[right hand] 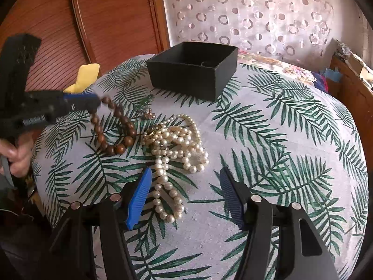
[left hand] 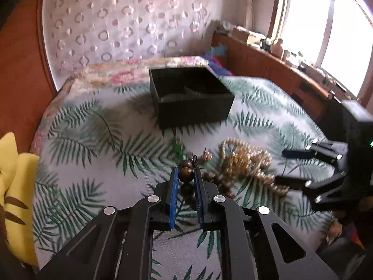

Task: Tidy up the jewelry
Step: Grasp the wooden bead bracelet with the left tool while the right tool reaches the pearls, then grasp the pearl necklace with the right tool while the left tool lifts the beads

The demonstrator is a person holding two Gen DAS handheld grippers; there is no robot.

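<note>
My left gripper is shut on a brown wooden bead bracelet, lifting one end while the rest trails onto the leaf-print cloth. It also shows in the right wrist view at the left. A pile of cream pearl necklaces lies mid-cloth, also seen in the left wrist view. My right gripper is open, jaws wide, just in front of the pearls' trailing strand. An open black box stands at the back, also in the left wrist view.
Small earrings and a green piece lie between the bracelet and the box. A yellow soft toy sits at the cloth's left edge. A wooden sideboard with clutter runs along the right under a window.
</note>
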